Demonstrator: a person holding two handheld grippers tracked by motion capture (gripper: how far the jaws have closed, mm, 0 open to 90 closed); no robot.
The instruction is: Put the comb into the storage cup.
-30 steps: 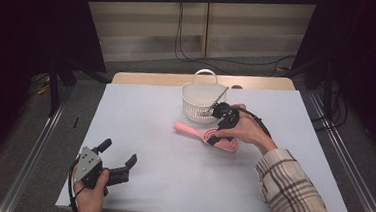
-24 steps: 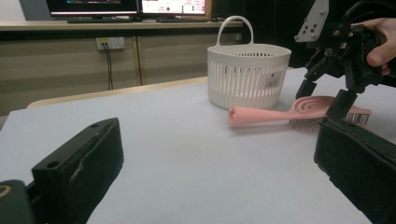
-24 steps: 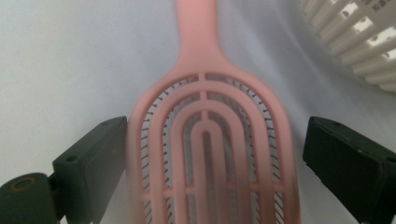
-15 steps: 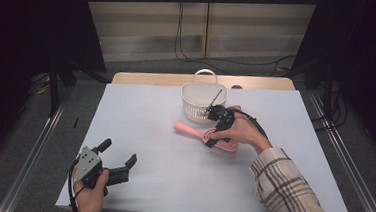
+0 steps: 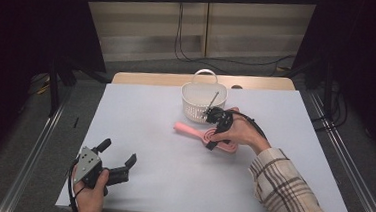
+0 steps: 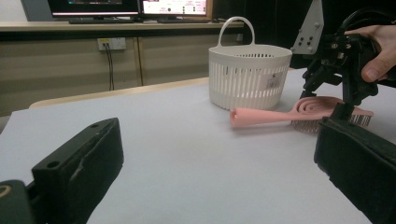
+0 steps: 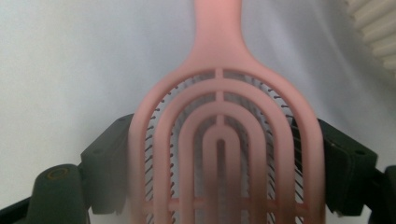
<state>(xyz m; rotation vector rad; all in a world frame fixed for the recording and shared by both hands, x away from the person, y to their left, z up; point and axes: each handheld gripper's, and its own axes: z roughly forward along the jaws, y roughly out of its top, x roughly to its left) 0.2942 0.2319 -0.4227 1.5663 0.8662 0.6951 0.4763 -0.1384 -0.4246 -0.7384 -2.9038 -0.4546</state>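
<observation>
A pink hairbrush (image 5: 189,129) lies flat on the white table (image 5: 150,113), bristles down, in front of a white slotted basket (image 5: 196,99). My right gripper (image 5: 217,138) reaches down over the brush head. Its jaws have just been closing with the head between them. In the right gripper view both pads touch the sides of the brush (image 7: 219,70). My left gripper (image 5: 119,151) rests near the front left edge, open and holding nothing. Its own view looks across the table at the brush (image 6: 266,115), the basket (image 6: 245,77) and the right gripper (image 6: 327,100).
The basket has an upright handle (image 5: 206,72) and stands near the table's far edge; its rim (image 7: 378,28) shows at the top right of the right gripper view. Dark metal frames flank the table on both sides. Wide bare tabletop lies between the two grippers.
The right gripper has settled a little lower over the brush head, and its jaws have come in against the head's sides. The left gripper and the basket have stayed put.
</observation>
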